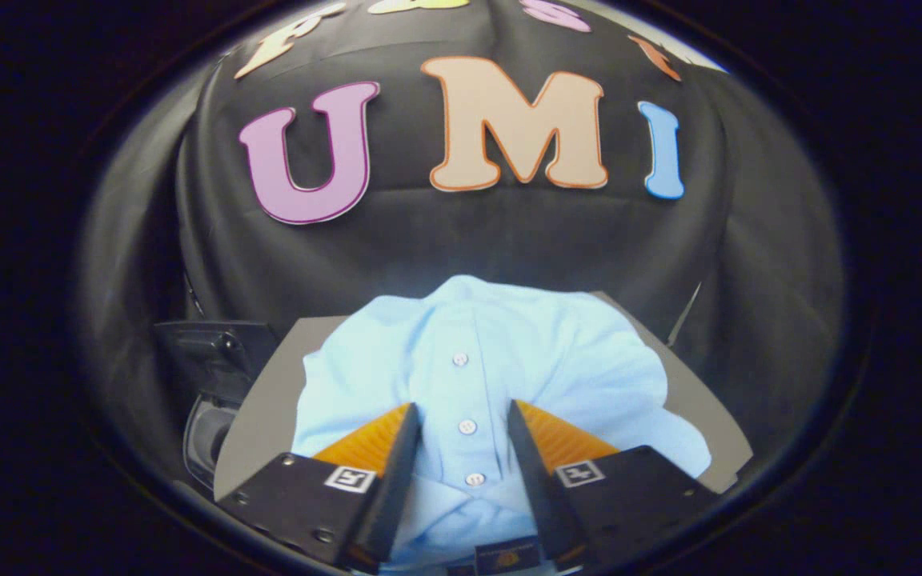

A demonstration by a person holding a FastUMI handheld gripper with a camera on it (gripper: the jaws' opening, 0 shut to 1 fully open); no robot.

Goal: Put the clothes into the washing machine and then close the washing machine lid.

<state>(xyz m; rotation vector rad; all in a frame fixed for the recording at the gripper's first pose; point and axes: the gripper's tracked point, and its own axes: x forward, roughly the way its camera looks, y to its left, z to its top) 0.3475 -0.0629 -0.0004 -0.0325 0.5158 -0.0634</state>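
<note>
A light blue buttoned shirt (557, 360) lies crumpled on a grey board (265, 400). My gripper (463, 408) is low over it, open, with one finger on each side of the button placket. Three white buttons run in a line between and just ahead of the fingertips (409, 416). The fingers appear to rest on or just above the cloth, and no fold is pinched between them. Left of the board sits a small dark washing machine (209, 436) with a round opening, and its dark lid (217, 352) stands raised behind it.
The black cloth wall rises close behind the shirt and the board. A bare strip of the grey board (709, 416) shows to the right of the shirt. The machine's opening lies just off the board's left edge.
</note>
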